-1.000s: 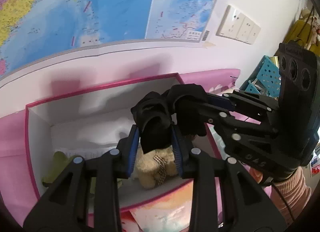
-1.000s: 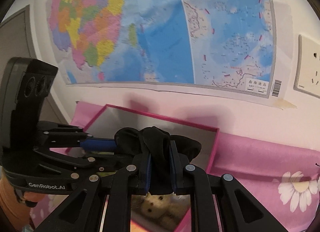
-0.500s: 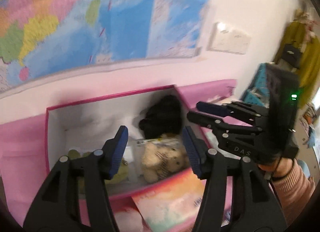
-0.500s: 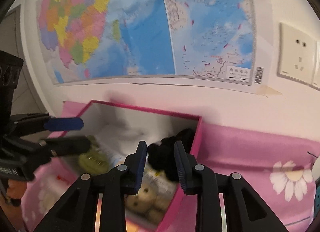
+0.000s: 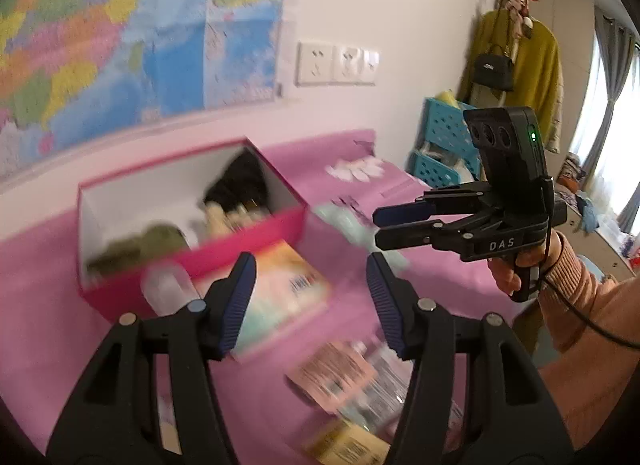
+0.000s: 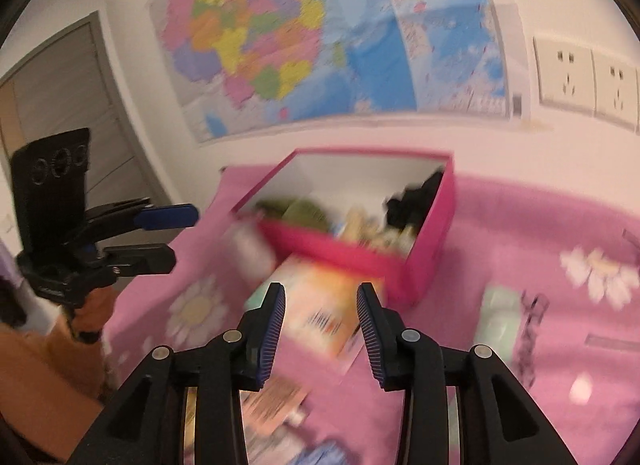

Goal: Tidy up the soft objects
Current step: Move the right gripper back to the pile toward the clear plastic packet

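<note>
A pink box [image 5: 248, 241] sits on the pink flowered cloth against the wall; it also shows in the right wrist view [image 6: 436, 225]. Inside lie a black soft item [image 5: 240, 181] at the right end [image 6: 416, 201], a beige plush toy [image 5: 232, 213] and a green soft item [image 5: 152, 241]. My left gripper [image 5: 308, 297] is open and empty, well in front of the box. My right gripper [image 6: 320, 321] is open and empty too; it shows in the left wrist view [image 5: 376, 225] to the right of the box. Both views are blurred.
A colourful flat box [image 5: 280, 293] lies in front of the pink box, with a clear bottle [image 5: 168, 289] beside it. Packets and bottles [image 5: 360, 381] lie nearer on the cloth. A pale green item [image 6: 500, 321] lies to the right. Blue baskets [image 5: 444, 145] stand at the far right.
Both grippers let go of the black soft item, which now lies in the box. Both have opened and pulled back and up away from the box.
</note>
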Motion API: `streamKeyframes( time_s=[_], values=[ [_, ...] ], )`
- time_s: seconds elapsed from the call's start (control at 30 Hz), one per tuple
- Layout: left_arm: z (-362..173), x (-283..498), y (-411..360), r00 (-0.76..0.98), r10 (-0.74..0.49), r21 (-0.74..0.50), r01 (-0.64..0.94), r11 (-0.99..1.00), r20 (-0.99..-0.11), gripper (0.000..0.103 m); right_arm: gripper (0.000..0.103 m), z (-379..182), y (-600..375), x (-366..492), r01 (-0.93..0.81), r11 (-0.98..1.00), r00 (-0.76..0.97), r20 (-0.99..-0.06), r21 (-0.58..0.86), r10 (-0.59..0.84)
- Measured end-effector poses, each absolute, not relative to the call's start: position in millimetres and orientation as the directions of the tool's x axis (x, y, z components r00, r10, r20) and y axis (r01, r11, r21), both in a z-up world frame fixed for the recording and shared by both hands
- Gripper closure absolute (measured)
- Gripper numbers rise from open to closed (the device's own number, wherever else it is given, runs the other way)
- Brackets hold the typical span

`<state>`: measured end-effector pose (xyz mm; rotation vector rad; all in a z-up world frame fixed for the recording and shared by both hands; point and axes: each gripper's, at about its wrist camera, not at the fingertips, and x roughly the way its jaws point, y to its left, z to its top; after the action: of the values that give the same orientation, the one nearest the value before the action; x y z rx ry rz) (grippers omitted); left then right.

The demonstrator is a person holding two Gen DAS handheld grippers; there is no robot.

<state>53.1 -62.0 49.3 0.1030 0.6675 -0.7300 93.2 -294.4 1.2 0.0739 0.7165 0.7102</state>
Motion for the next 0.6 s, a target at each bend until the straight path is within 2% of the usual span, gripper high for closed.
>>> streamKeyframes(
  time_s=[0.37,0.6],
  values=[
    [-24.2,15.8,-58.4,0.396,-0.587,-0.273,0.613,0.741,-0.706,0.044,0.065,-70.1,-293.1,19.0,-0.518,0.728,0.329,-0.681,0.449,0.654],
    [-50.9,6.5,-60.5,0.337,-0.584,-0.318,0.589,0.743,-0.739,0.044,0.065,-98.4,-288.4,-0.2,-0.477,0.708,0.23,-0.703,0.521,0.673]
  ],
)
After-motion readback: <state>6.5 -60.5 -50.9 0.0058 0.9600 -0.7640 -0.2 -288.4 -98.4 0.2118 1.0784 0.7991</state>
